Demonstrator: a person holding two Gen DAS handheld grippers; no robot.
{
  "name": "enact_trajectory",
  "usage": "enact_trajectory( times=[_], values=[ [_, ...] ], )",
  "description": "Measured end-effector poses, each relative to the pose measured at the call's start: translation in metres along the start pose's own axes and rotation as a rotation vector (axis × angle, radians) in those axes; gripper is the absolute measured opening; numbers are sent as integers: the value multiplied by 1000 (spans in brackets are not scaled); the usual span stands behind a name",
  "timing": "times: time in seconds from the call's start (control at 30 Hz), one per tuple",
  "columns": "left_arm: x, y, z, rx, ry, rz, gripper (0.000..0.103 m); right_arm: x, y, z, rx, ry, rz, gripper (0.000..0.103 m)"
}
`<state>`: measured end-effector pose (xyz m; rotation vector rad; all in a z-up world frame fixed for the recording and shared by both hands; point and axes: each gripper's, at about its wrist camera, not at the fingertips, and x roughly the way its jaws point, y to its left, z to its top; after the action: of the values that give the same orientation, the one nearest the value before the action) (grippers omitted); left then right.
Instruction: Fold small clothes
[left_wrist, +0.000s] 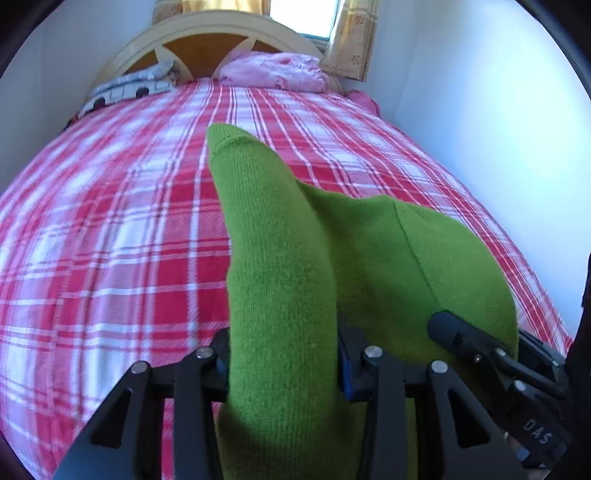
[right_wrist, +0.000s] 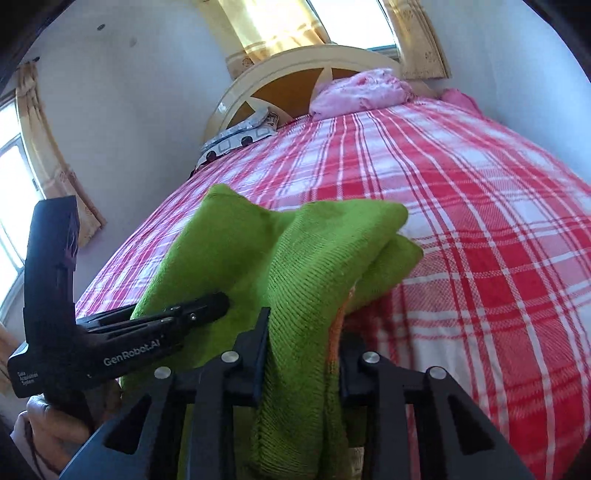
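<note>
Green garment (left_wrist: 284, 266) pinched in both grippers, lifted over the checked bedspread (left_wrist: 110, 229).

Held up off the bed, bunched and hanging in thick folds. Left gripper (left_wrist: 282, 369) narrowed onto one thick green fold, fingers pressing either side; right gripper (right_wrist: 303, 354) likewise clamped on a gathered edge, an orange strip showing by one finger. Each gripper visible beside the other, close together. Likely the pick-up and spreading step, no fold laid yet. Next probably calls for drawing the two grips apart to stretch the cloth flat, then lowering it onto the bedspread. Pink bedding (left_wrist: 273, 72) heaped at the headboard (left_wrist: 207, 40), well apart.
</note>
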<state>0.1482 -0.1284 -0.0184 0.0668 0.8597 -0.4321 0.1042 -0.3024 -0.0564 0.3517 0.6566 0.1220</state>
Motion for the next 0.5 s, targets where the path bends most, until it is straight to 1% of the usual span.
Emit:
enact_trajectory(
  times=[0.1,0.23,0.37,0.5],
  values=[
    [-29,4,-5,18,-28,17,41,-23,18,-4,19,-25,27,30],
    [-60,8,-17,71,-39,68,41,-48,49,-13,19,-56,51,30],
    [-84,28,-33,39,-29,76,41,-68,86,-31,-3,-76,72,30],
    [-100,47,-54,11,-19,93,41,-78,111,-48,3,-71,106,30]
  ],
)
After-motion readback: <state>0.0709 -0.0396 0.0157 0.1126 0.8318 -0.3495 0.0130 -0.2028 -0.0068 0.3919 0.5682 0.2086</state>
